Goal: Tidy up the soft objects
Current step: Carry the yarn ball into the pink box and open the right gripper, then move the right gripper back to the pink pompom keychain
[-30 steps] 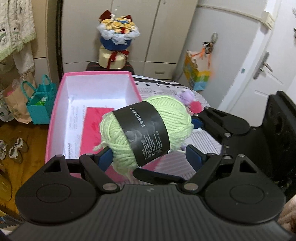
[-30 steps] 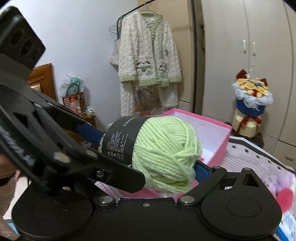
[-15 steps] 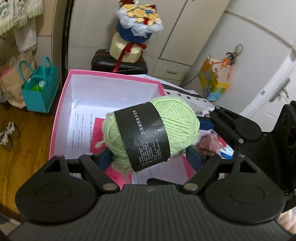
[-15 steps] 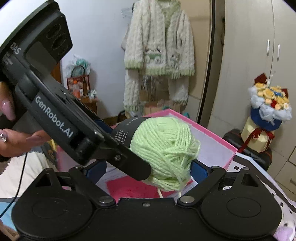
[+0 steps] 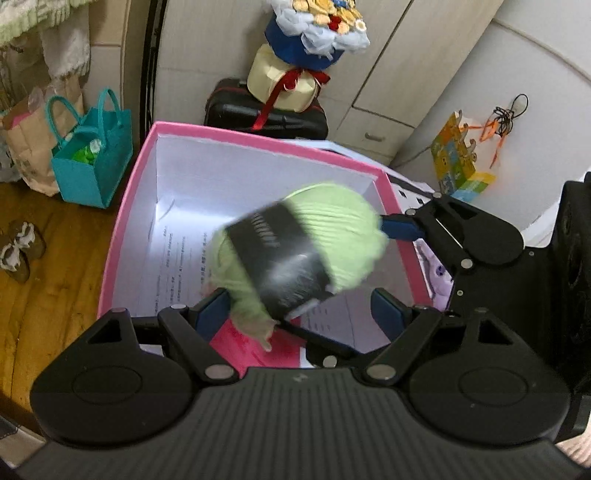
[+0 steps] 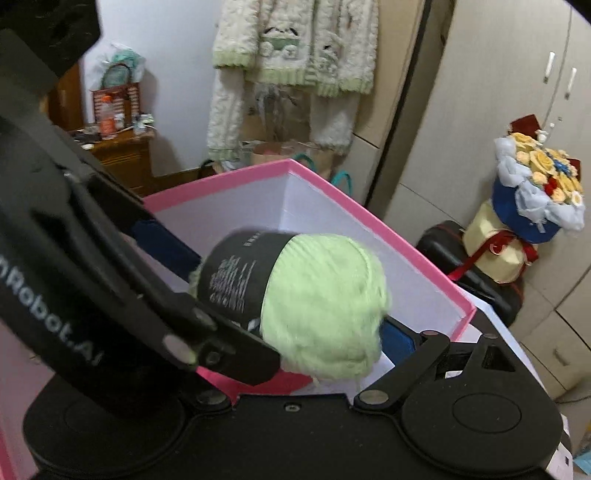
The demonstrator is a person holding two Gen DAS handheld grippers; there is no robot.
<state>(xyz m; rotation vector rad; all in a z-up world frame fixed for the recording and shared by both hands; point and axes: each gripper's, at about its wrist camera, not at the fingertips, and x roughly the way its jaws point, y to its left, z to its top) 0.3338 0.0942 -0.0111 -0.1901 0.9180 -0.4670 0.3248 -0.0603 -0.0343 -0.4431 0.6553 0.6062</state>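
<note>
While the ball of green yarn [image 5: 299, 254] shows blurred and tilted, it sits in the air between your two sets of fingers, above the open pink box [image 5: 258, 134]. A black paper band wraps its middle.

On your left gripper [image 5: 301, 312] the fingers [image 5: 212, 312] are spread wide. The near-left one touches the yarn's loose lower end. The other one stands clear of the ball, with the box's white wall showing in the gap, so this gripper is not clamping the yarn.

On your right gripper [image 6: 306, 339] one blue finger [image 6: 400, 341] lies against the fluffy end of the ball. Its partner is hidden behind the left gripper, so you cannot tell whether this pair is clenched or released.

Below the fingers, printed papers [image 5: 177, 258] and a pink sheet [image 5: 251, 350] lie on the box floor. Just right of the fingers, outside the box wall, is a purple plush toy [image 5: 439, 273]. Beyond the box a flower bouquet [image 5: 314, 22] stands on a black suitcase [image 5: 266, 114]. A teal bag [image 5: 92, 173] sits on the floor, far left of the fingers.
</note>
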